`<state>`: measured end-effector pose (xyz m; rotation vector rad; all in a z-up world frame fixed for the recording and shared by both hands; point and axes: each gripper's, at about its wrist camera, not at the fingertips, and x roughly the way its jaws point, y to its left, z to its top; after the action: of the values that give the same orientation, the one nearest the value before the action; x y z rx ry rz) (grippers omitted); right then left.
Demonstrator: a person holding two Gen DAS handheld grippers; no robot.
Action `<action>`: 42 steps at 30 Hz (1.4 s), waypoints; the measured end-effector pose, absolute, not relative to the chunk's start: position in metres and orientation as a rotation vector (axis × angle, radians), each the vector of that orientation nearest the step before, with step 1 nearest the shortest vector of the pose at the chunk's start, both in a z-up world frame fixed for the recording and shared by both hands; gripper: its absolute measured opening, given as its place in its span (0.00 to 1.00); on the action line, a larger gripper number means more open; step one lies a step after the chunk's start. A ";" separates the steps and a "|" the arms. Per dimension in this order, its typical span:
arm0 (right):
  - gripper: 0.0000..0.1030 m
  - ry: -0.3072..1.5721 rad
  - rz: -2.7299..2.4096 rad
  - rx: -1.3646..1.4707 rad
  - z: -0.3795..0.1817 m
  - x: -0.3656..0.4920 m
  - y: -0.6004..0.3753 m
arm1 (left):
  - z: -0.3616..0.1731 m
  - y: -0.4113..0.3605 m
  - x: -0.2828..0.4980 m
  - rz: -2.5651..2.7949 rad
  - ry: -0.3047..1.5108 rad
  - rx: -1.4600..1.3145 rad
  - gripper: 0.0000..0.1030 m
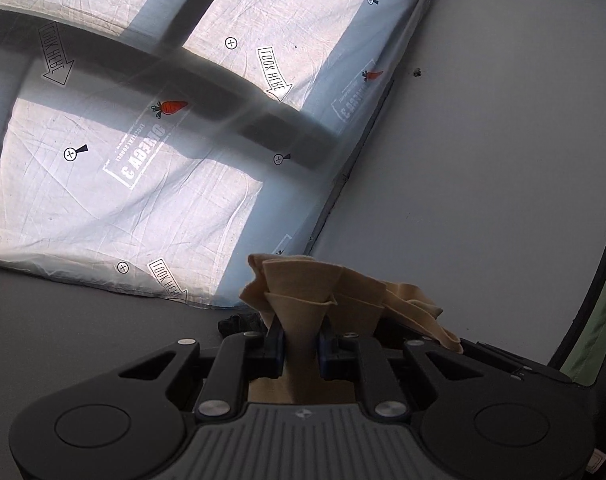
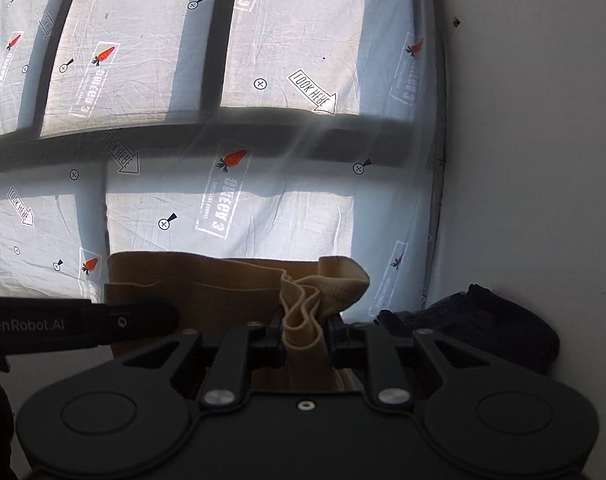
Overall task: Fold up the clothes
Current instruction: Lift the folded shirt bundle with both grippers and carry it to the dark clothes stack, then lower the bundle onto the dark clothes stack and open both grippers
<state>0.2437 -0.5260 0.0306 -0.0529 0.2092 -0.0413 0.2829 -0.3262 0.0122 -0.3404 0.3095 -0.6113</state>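
Right wrist view shows a big pale bed sheet printed with carrots and arrows (image 2: pixel 263 208) filling the top and middle. Low in the middle, the tan soft cloth (image 2: pixel 207 292) bunches up, pinched tight by the right gripper (image 2: pixel 306 338). A dark crumpled garment (image 2: pixel 483 324) sits lower right. In the left wrist view, the left gripper (image 1: pixel 301 344) squeezes the same cloth (image 1: pixel 303 304) at bottom middle.

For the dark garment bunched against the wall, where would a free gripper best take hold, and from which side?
Both grippers are shut on the tan garment now. The dark garment lies crumpled on the printed sheet, its far side against the white wall. Probably best to pinch the low loose edge toward the tan cloth, coming from above on the bed side, since the wall blocks the other side.
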 end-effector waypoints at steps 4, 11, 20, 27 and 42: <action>0.20 0.175 -0.072 -0.067 0.050 0.245 -0.616 | 0.029 -0.410 0.286 -0.677 0.311 -0.280 0.16; 0.20 0.111 -0.155 -0.096 0.070 0.256 -0.725 | 0.041 -0.526 0.321 -0.794 0.342 -0.314 0.16; 0.21 0.108 -0.181 0.002 0.046 0.344 -0.800 | 0.021 -0.584 0.412 -0.790 0.396 -0.267 0.16; 0.21 0.150 -0.142 0.005 0.007 0.474 -0.812 | -0.008 -0.595 0.534 -0.689 0.460 -0.281 0.16; 0.34 0.551 -0.190 -0.053 -0.085 0.627 -0.836 | -0.127 -0.592 0.671 -0.608 0.712 -0.412 0.41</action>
<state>0.6273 -0.8356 -0.0852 -0.0529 0.5512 -0.1902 0.6706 -0.5918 -0.1267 -0.4124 0.7118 -0.6077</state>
